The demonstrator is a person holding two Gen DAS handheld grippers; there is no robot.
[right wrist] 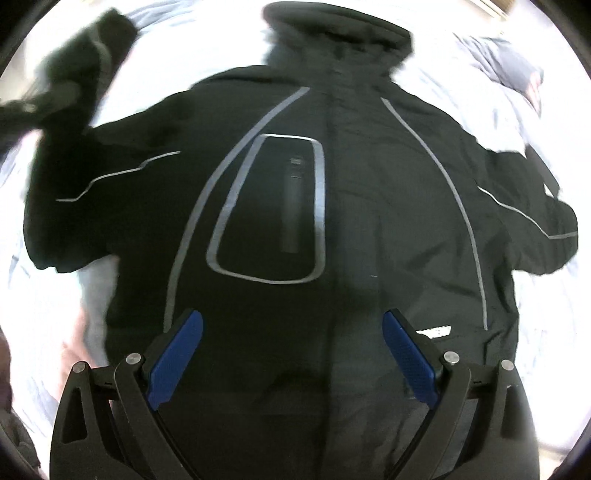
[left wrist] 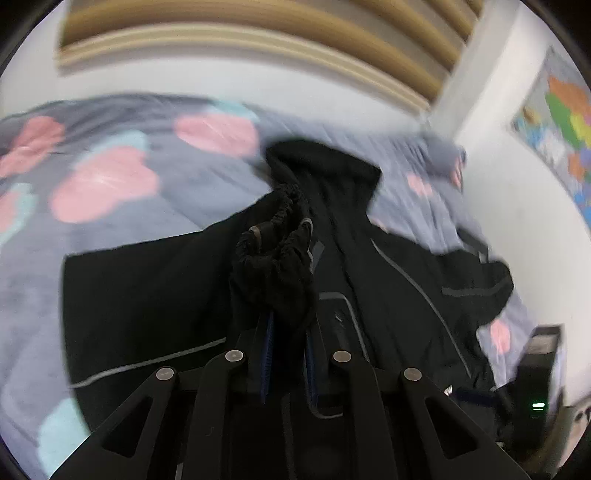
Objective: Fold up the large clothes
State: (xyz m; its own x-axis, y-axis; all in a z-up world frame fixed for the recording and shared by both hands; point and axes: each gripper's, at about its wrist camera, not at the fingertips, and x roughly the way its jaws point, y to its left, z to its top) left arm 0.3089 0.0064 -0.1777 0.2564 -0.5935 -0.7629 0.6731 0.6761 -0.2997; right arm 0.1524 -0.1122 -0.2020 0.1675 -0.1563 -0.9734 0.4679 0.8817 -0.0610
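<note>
A black jacket (right wrist: 369,184) with grey reflective stripes lies face up on a bed, its collar (right wrist: 340,26) at the far end. My left gripper (left wrist: 288,321) is shut on the elastic cuff of one sleeve (left wrist: 277,254), and the fabric hides its fingertips. It holds the sleeve lifted above the jacket's front (left wrist: 388,295). In the right wrist view this raised sleeve (right wrist: 77,74) is a blur at the upper left. My right gripper (right wrist: 291,317) hangs open over the jacket's lower front, below the outlined chest pocket (right wrist: 273,206), with nothing between its blue pads (right wrist: 177,354).
The bedspread (left wrist: 110,229) is grey with pink and teal shapes. A wooden slatted headboard (left wrist: 258,33) stands behind it. A white wall with a colourful map poster (left wrist: 561,122) is at the right. A black device with a green light (left wrist: 537,406) sits at the lower right. A pillow (right wrist: 509,62) lies at the far right.
</note>
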